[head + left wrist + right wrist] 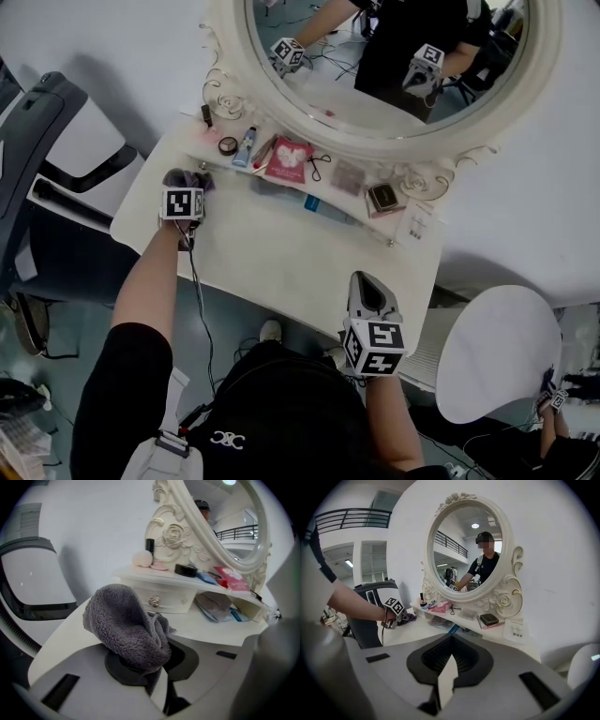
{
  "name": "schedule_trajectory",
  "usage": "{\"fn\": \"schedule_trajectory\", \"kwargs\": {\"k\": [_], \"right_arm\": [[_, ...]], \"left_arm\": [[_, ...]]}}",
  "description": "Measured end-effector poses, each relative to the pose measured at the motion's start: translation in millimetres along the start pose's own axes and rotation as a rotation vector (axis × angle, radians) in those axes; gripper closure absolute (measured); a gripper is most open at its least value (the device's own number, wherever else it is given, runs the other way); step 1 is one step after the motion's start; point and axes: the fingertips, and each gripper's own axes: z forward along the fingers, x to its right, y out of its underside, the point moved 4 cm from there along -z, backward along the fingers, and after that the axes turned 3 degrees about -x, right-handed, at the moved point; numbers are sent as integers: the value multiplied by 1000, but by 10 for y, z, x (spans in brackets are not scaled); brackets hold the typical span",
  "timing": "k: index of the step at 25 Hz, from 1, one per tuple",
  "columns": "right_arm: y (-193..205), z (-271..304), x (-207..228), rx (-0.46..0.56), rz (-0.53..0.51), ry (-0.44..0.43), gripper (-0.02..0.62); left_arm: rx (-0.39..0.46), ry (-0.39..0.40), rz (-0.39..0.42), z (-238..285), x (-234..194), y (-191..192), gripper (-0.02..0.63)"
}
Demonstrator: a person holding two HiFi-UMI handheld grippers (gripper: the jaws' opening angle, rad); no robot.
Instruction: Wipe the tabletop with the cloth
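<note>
— Grip good?
— My left gripper [149,670] is clamped on the grey cloth [126,625] at the left end of the tabletop [281,267]. I'd press it flat and sweep rightward. The right gripper [446,670] is closed and empty, near the front edge.
— Blind spots?
— The cloth bunches up and hides whether it touches the surface. Under the shelf [187,581] it's dim.
</note>
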Motion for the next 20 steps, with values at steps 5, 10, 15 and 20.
{"fn": "schedule_trajectory", "kwargs": {"k": [5,10,15,20], "right_arm": [[56,-93,142,8,25,41,586],[157,-176,294,3,58,62,586],[229,-180,327,-2,72,44,586],[267,-134,345,-3,77,4,586]], "left_arm": [[-44,-148,-13,-119,-626,106,541],[-74,-263,-45,-286,-980,314,541],[-60,-334,-52,-337,-862,357,541],[-63,-324,-76,-408,-569,436,543]]}}
